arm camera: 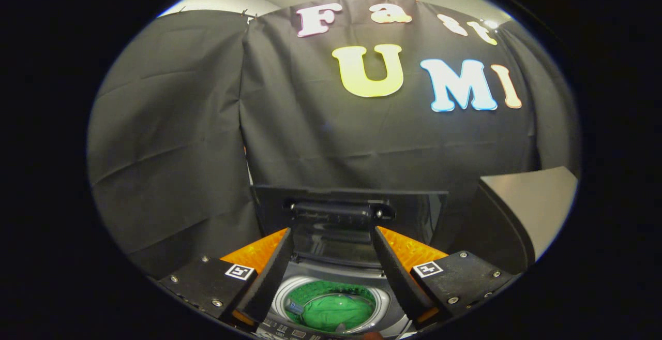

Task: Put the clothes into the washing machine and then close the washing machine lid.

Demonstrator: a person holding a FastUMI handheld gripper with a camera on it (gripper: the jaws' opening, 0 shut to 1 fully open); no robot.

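Green cloth, the clothes, lies down inside the drum of the washing machine, and we see it between and just below our two fingers. Our gripper hangs above the machine's open top with its fingers spread wide and nothing held between them. We see the lid standing upright at the far side of the opening, its dark inner face turned toward us, just beyond the fingertips. A strip of control buttons runs along the machine's near edge. Black cloth forms the wall behind the machine. To the right, we make out a pale, flat surface with a dark curved edge.
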